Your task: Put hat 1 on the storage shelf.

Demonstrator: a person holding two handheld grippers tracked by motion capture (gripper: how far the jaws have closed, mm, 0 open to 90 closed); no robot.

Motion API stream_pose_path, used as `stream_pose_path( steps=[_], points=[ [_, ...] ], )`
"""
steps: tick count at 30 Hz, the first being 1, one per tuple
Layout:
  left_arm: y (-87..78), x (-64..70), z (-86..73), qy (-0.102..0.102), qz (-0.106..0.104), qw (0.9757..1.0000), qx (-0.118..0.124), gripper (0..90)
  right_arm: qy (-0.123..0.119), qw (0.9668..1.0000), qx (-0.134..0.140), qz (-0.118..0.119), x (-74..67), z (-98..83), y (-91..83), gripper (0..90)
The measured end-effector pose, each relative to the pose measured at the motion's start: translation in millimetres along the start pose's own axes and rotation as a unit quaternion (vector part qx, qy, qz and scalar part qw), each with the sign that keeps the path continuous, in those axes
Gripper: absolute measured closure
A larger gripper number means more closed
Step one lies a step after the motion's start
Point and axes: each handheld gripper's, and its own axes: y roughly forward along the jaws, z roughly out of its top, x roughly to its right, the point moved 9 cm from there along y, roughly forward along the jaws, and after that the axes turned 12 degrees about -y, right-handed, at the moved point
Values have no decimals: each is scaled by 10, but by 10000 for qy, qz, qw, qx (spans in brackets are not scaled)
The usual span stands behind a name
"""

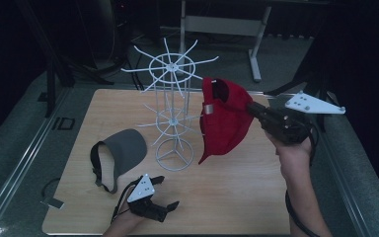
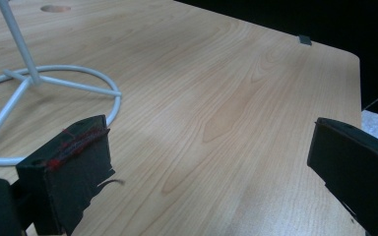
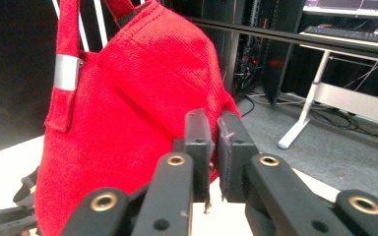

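The left tool [image 1: 164, 196] rests low at the near edge of the table [image 1: 237, 187], its 2 jaws spread wide with nothing between them. Just beyond it lies a grey visor [image 1: 121, 148], beside the ring base of a white wire rack [image 1: 174, 118]. The red cap [image 1: 224, 118] hangs at the rack's right side, off the table, its strap up among the prongs. The right hand [image 1: 293, 155] holds the right tool [image 1: 250, 109] level, jaws a narrow slit apart at the cap's crown; whether they pinch cloth I cannot tell.
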Motion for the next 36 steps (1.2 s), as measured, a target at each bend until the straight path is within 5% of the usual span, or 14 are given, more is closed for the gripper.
stream_pose_path(
  steps=[7, 17, 22, 28, 36],
  points=[
    [0, 22, -14, 132, -26, 9999, -13, 42, 21, 10000, 34, 67, 9, -88, -105, 630],
    [0, -2, -36, -2, -18, 10000, -93, 42, 105, 9999, -50, 60, 77, -361, -352, 431],
    [8, -1, -39, 15, -5, 9999, -146, 42, 310, 9991, -272, 132, 127, -603, -398, 323],
    [13, -3, -51, 42, 22, 9998, -177, 42, 448, 9979, -457, 60, 171, -898, -374, 346],
    [-13, -8, -42, 66, 50, 9999, -115, 42, 515, 9952, -780, -284, 214, -1376, -251, 201]
  ],
)
